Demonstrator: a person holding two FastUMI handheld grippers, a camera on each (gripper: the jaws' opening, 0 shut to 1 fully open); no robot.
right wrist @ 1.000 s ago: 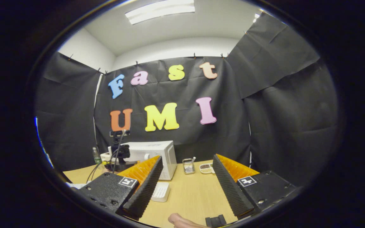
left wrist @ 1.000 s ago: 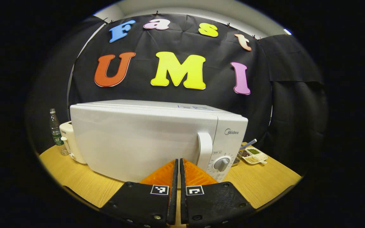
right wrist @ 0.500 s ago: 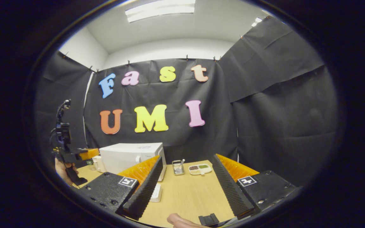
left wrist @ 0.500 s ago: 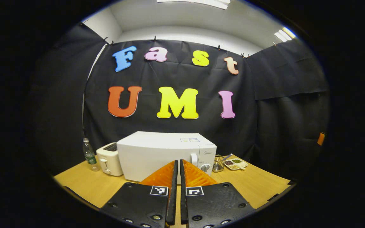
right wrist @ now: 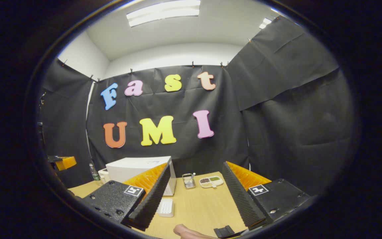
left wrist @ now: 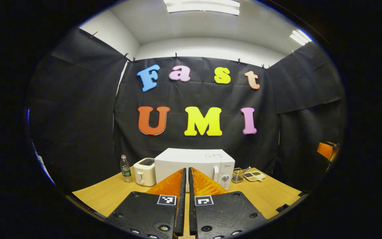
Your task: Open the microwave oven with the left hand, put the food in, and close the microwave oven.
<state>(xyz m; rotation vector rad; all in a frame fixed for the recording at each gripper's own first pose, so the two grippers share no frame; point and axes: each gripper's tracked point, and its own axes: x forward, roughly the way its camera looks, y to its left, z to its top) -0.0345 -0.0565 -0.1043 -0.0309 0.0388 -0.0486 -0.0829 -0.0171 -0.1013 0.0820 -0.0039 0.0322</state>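
The white microwave [left wrist: 194, 161] stands at the back of the wooden table [left wrist: 111, 196] with its door closed and its handle [left wrist: 216, 172] by the dial panel. My left gripper [left wrist: 187, 171] is shut with nothing between its fingers, well back from the microwave and pointing at its front. In the right gripper view the microwave [right wrist: 134, 167] sits behind my left finger. My right gripper [right wrist: 196, 166] is open and empty above the table [right wrist: 201, 205]. A small white flat ribbed item [right wrist: 165, 207] lies on the table in front of the microwave.
A white toaster [left wrist: 144, 171] and a water bottle [left wrist: 125, 168] stand left of the microwave. A wire basket [left wrist: 238, 175] and a compartment dish of grains [left wrist: 254, 176] sit to its right. A fingertip [right wrist: 187, 231] and a small black block [right wrist: 224, 231] show at the table's near edge.
My left gripper, still shut, has drawn far back from the microwave, which now looks much smaller. The right gripper has stayed open and nearly still.
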